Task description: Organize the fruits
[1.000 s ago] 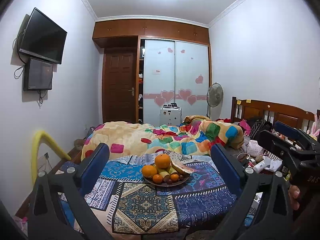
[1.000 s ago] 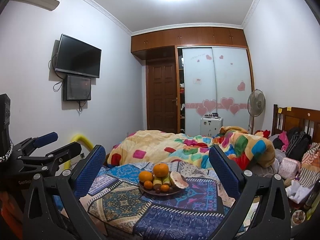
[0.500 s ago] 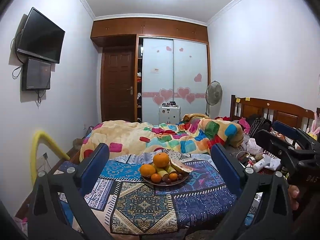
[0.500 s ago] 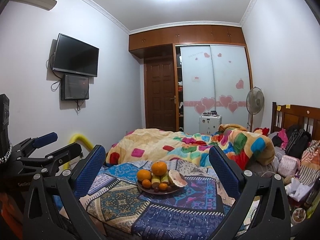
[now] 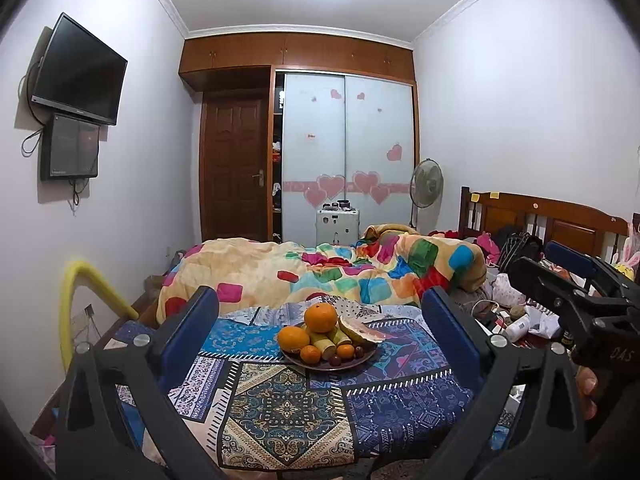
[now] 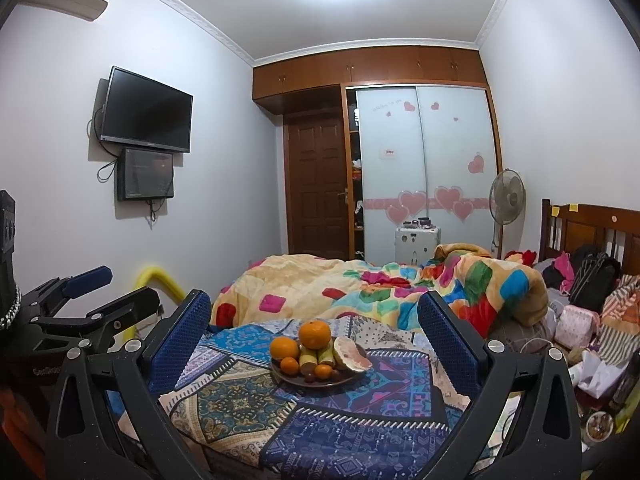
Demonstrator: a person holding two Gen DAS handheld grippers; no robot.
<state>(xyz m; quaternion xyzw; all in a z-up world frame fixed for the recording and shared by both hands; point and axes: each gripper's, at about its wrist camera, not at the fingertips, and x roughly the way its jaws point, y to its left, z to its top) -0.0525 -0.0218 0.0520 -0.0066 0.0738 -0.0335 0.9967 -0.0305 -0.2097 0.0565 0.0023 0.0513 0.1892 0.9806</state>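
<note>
Nearest the lenses, the left gripper (image 5: 320, 312) with blue-padded black fingers is held with its jaws spread wide and nothing between them; the right gripper (image 6: 314, 316), of the same build, is likewise spread and empty. Both are raised clear of the bed and aimed along it.

Straight ahead of each pair of jaws, framed in the gap between the fingers, a patchwork blue-and-cream patterned cloth (image 5: 288, 404) is seen laid over the near end of the bed. On it rests a shallow dark round plate (image 5: 362, 360), and all the fruit in view is gathered on that plate: a large orange (image 5: 320, 317) perched on top, a second large orange (image 5: 294, 339) at the left, small oranges (image 5: 311, 354) along the front, short yellow-green cylindrical pieces (image 5: 322, 342) whose long axes point roughly toward the cameras, a pale cut wedge of fruit (image 5: 358, 331) leaning at the right, and a few dark round fruits (image 5: 335, 359) at the front rim.

The plate lies centred before both grippers and well apart from them; neither can be judged clearly nearer, though the wedge sits toward the right gripper's side and the lower large orange toward the left's. Such a heaped plate would fit fruit awaiting sorting as well as fruit already gathered.

Beyond it, a multicoloured block-patterned quilt (image 5: 340, 276) is bunched across the bed.
</note>
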